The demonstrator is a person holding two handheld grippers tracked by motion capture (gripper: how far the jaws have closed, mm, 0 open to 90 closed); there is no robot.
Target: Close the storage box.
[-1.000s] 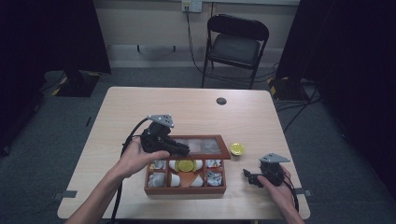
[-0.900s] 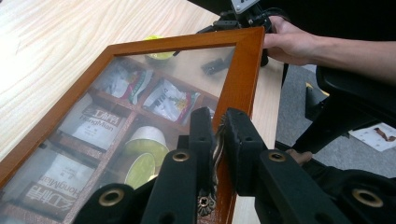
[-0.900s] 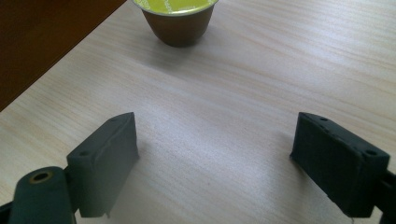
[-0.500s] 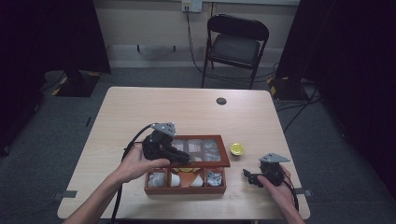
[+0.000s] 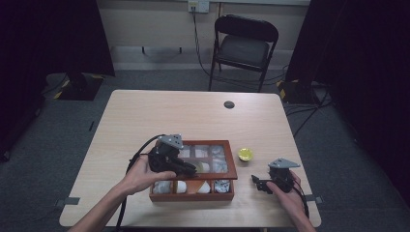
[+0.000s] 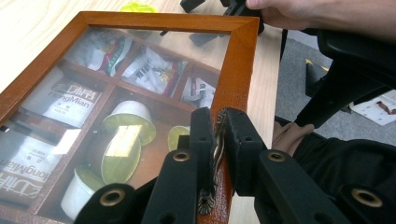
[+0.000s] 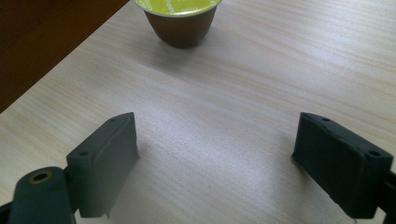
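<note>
The left gripper point(image 6: 218, 135) is clamped on the metal latch point(image 6: 217, 142) at the front edge of the glass lid point(image 6: 140, 84) of the wooden box point(image 5: 231, 159). The right gripper point(image 7: 217, 163) rests on the desk point(image 5: 193, 116), jaws wide and empty, with a yellow capsule point(image 7: 180, 18) just ahead of it.

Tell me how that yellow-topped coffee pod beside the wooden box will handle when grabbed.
The coffee pod looks small, so probably light. Its tapered brown sides may slip upward out of the right tongs. Its foil top looks thin, so a hard squeeze could likely dent it.
</note>
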